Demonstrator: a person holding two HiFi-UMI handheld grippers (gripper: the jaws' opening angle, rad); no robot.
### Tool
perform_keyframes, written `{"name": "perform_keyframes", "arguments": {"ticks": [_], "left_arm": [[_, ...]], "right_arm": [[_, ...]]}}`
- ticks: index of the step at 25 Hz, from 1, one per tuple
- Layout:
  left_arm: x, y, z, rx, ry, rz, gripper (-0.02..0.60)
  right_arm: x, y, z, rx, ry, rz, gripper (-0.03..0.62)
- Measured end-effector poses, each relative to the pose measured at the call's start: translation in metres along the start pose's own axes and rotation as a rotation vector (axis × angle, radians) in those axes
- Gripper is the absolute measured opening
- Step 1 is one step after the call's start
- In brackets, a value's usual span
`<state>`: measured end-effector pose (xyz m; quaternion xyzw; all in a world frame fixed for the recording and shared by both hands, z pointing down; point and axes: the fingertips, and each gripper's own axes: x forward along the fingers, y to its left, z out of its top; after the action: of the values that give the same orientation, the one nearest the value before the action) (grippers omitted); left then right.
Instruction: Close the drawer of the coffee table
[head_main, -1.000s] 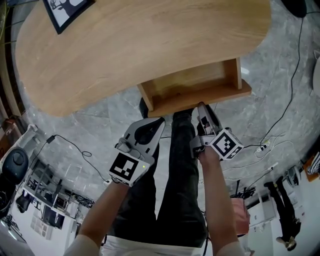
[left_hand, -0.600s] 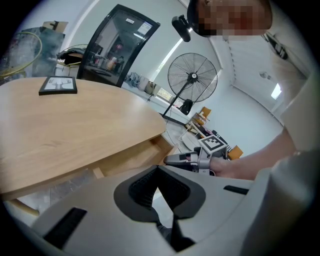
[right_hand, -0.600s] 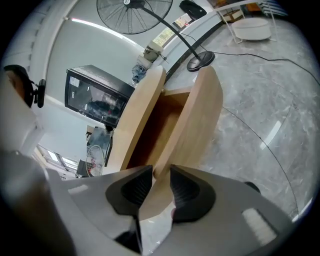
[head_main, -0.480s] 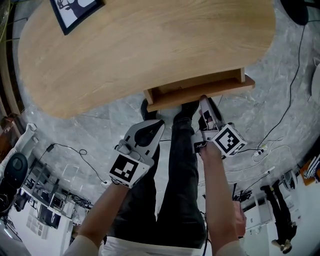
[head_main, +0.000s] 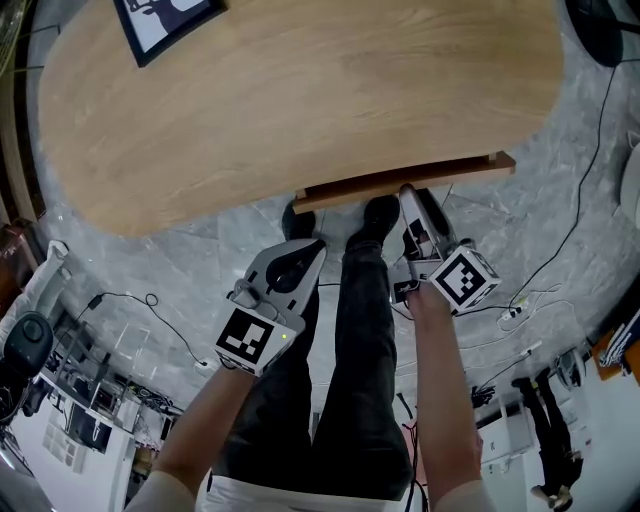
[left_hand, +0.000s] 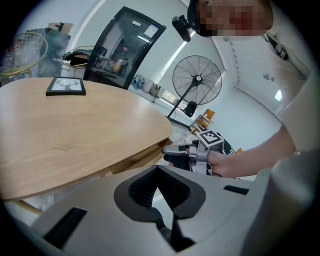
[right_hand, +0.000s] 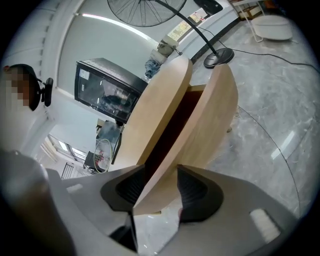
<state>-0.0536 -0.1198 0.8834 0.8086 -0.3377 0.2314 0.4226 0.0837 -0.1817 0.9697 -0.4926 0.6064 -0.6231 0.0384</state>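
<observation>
Your right gripper (head_main: 408, 196) reaches up to the drawer front (head_main: 405, 181) of the coffee table (head_main: 300, 90), and its jaws have just been opening. In the right gripper view the wooden front panel stands on edge between the two pads, which sit close on either side without pinching it. The drawer is almost fully in. From the head view only a thin strip of its front shows past the near rim of the oval wooden top, and the right gripper view shows a narrow dark gap between panel and top. Your left gripper (head_main: 305, 250) hangs lower and to the left, apart from the table and above your left leg (head_main: 270, 420). Its jaws meet at the tips with nothing between them. A black picture frame (head_main: 170, 20) lies on the far left part of the top. Your black shoes (head_main: 380, 215) stand on the grey marble floor (head_main: 560, 170) just below the drawer, and cables (head_main: 130, 300) trail across the floor on both sides
</observation>
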Motion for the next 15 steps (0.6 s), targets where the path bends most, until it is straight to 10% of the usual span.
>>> {"name": "perform_keyframes", "arguments": {"ticks": [15], "left_arm": [[0.007, 0.005, 0.000, -0.026, -0.014, 0.012, 0.006]], "right_arm": [[0.030, 0.024, 0.024, -0.013, -0.033, 0.079, 0.241]]}}
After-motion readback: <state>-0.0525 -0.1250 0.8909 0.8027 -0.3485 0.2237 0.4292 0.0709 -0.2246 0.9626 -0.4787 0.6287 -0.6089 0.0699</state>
